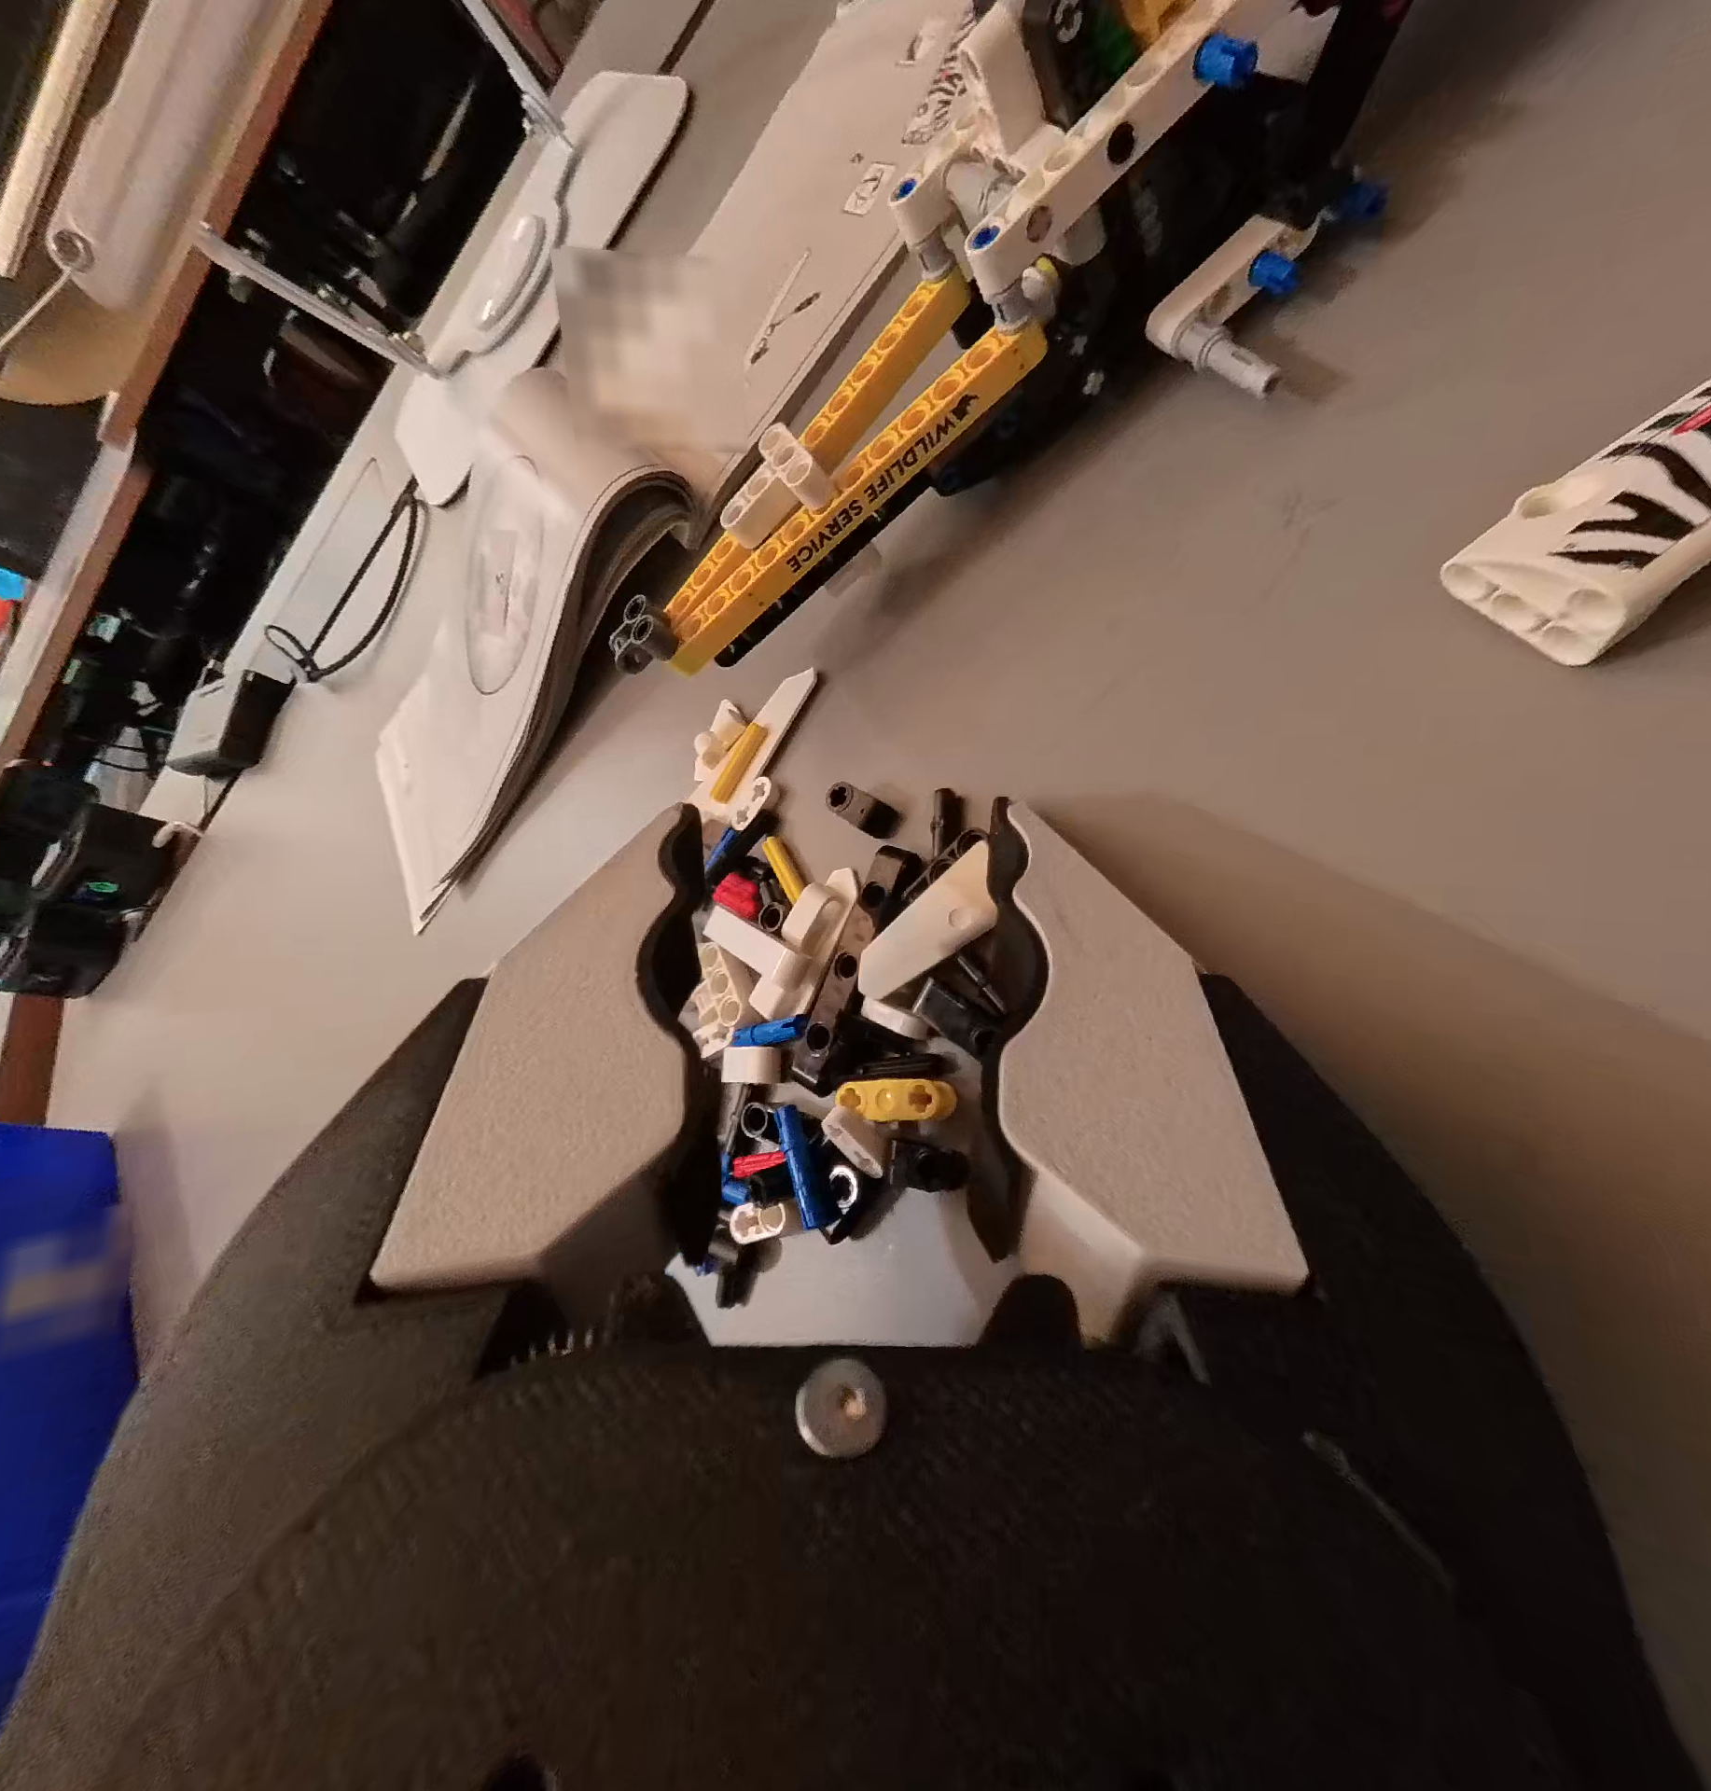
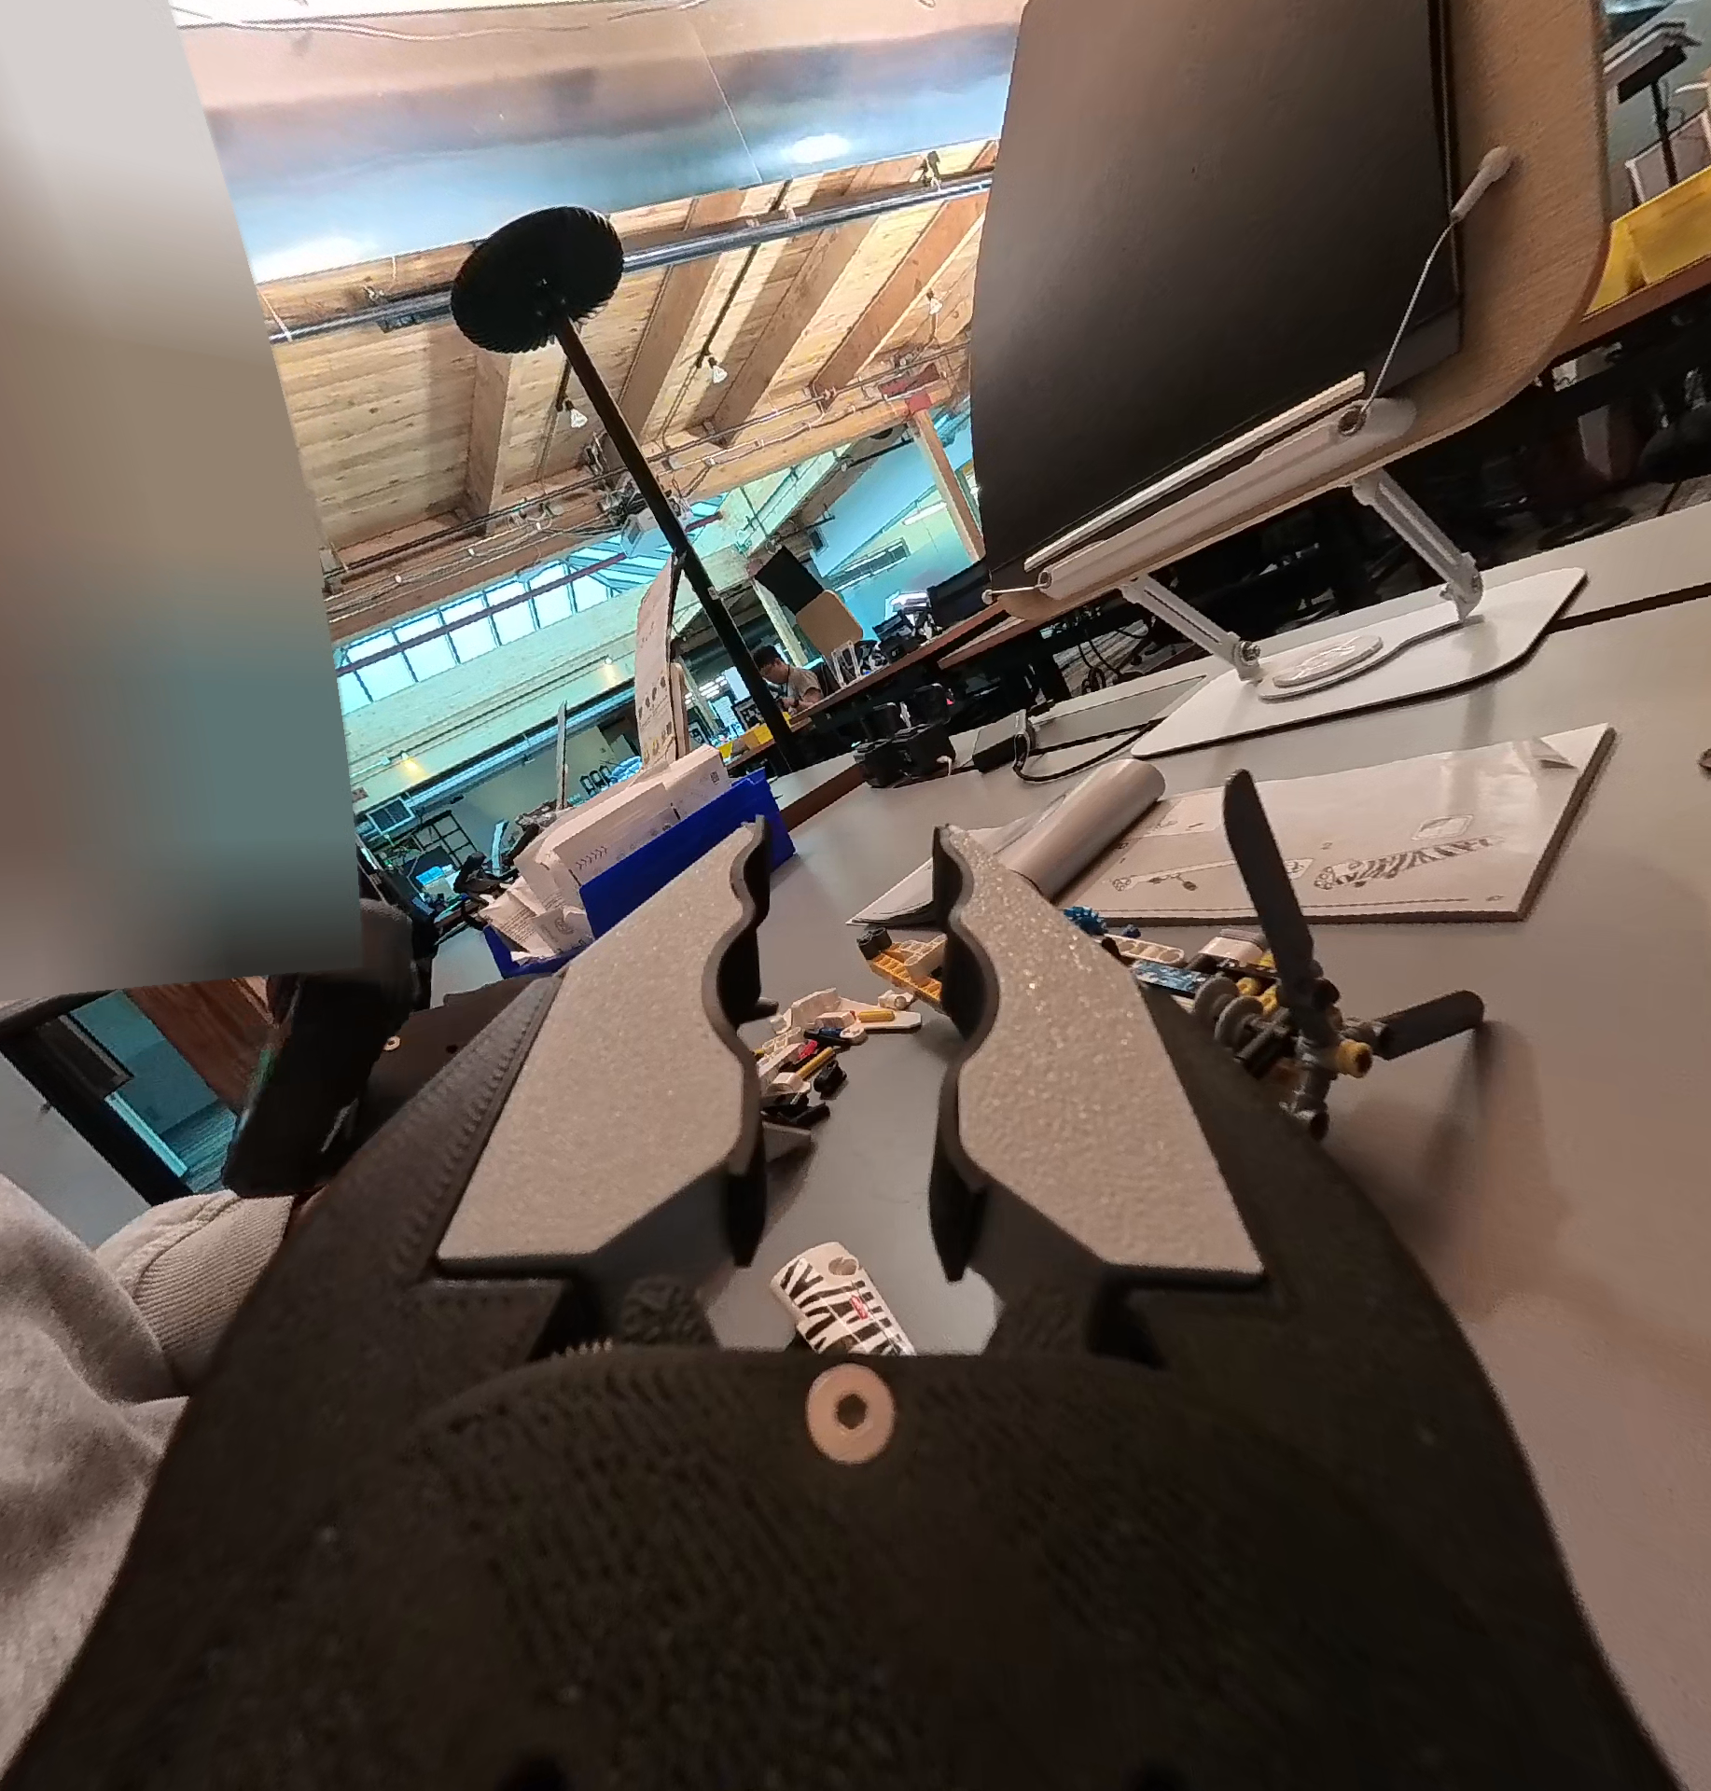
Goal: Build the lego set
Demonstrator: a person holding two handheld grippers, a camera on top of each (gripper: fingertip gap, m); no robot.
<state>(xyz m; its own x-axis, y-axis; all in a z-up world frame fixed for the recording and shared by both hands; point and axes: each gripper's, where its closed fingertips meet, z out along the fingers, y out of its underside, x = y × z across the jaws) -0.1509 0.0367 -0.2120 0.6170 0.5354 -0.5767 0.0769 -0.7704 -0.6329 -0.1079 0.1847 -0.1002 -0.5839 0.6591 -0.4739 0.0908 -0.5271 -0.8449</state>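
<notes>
The left gripper (image 1: 842, 824) hangs over a pile of loose Lego pieces (image 1: 832, 1047) on the grey counter (image 1: 1220, 872), its fingers (image 1: 561, 1095) spread apart with the pile showing in the gap between them; they grip nothing. The pile mixes small black, white, blue, yellow and red pins, connectors and short beams. Just beyond it lie a white pointed panel and a yellow axle (image 1: 750, 741).

Farther off stands the partly built model (image 1: 1026, 242), white beams with blue pins at the far end and two long yellow beams (image 1: 832, 485) reaching toward the pile. To the left of the yellow beams an instruction booklet (image 1: 532, 601) lies open. To the right, well apart from the pile, rests a white panel with zebra stripes (image 1: 1627, 523). A blue bin (image 1: 28, 1308) shows at the near left edge.

The right gripper (image 2: 852, 853) is held low over the counter, its fingers (image 2: 1075, 1095) also apart and empty. Between them, near the base, the zebra-striped panel (image 2: 842, 1308) lies on the counter, and the loose pieces (image 2: 813, 1047) sit farther on. To the right stands a small assembly with black propeller blades (image 2: 1268, 911). A monitor on a stand (image 2: 1220, 291) rises at the far right, and a sticker sheet (image 2: 1365, 843) lies flat in front of it.
</notes>
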